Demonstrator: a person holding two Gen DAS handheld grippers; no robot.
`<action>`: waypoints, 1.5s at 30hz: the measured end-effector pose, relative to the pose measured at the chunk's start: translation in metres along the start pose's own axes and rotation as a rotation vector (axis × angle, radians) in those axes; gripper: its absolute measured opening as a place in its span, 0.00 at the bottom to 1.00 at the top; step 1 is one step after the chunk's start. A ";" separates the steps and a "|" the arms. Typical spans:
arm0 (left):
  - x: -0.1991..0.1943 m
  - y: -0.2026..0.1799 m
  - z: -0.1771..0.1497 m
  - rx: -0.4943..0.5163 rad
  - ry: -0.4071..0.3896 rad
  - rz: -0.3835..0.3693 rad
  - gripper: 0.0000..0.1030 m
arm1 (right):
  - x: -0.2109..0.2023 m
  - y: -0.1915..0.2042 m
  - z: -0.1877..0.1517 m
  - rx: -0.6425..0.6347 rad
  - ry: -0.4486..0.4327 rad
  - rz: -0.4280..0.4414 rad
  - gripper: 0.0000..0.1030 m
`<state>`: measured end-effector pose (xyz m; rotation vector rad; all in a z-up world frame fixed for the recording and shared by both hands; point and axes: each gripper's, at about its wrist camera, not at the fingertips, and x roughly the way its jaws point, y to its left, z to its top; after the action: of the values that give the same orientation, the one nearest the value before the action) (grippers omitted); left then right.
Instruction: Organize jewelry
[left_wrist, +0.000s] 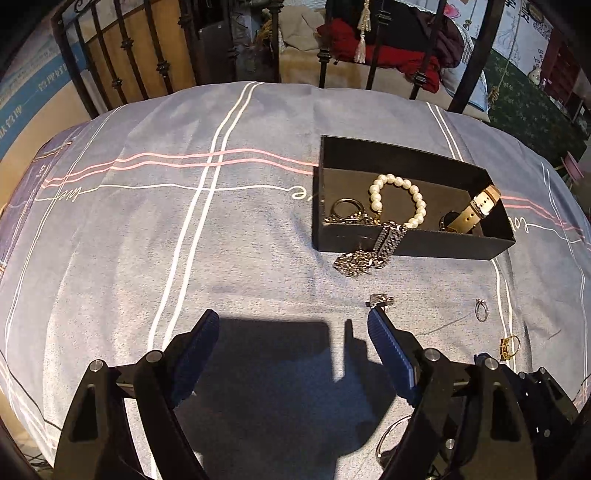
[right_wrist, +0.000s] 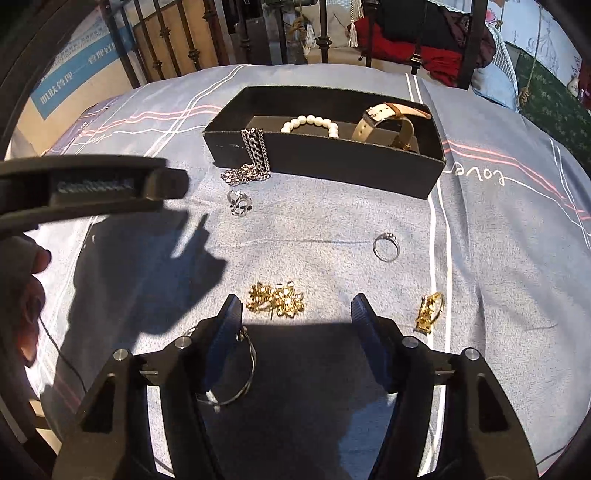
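A black box (left_wrist: 410, 245) (right_wrist: 332, 162) on the bedspread holds a pearl bracelet (left_wrist: 397, 197) (right_wrist: 314, 122), a beige-strap watch (left_wrist: 476, 208) (right_wrist: 384, 122) and a gold hoop (left_wrist: 347, 208). A silver chain (left_wrist: 364, 254) (right_wrist: 255, 158) hangs over its front wall. My left gripper (left_wrist: 291, 317) is open and empty, a silver ring (left_wrist: 380, 300) (right_wrist: 239, 202) just past its right fingertip. My right gripper (right_wrist: 293, 302) is open and empty above a gold chain heap (right_wrist: 275, 300). A silver stone ring (right_wrist: 386, 246) (left_wrist: 481, 309), a gold ring (right_wrist: 428, 312) (left_wrist: 509, 345) and a thin bangle (right_wrist: 236, 373) lie loose.
The grey-blue striped bedspread (left_wrist: 147, 229) (right_wrist: 498, 258) covers the surface. A black iron bed frame (left_wrist: 110, 59) (right_wrist: 177, 55) stands behind it, with red clothing (left_wrist: 388, 55) beyond. The left gripper's body (right_wrist: 92, 188) and a hand (right_wrist: 26, 295) fill the right view's left side.
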<state>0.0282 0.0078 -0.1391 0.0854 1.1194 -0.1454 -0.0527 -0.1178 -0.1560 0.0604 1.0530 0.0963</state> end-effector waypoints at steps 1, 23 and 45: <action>0.004 -0.006 0.001 0.010 0.008 -0.002 0.77 | 0.001 0.000 0.000 0.004 0.000 0.001 0.53; 0.001 -0.049 0.019 0.077 -0.081 -0.068 0.00 | -0.029 -0.040 0.033 0.098 -0.084 -0.036 0.03; -0.076 -0.063 0.117 0.108 -0.274 -0.105 0.00 | -0.058 -0.053 0.153 0.066 -0.184 -0.024 0.03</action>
<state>0.0897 -0.0655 -0.0198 0.1003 0.8424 -0.3027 0.0541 -0.1770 -0.0352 0.1143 0.8728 0.0333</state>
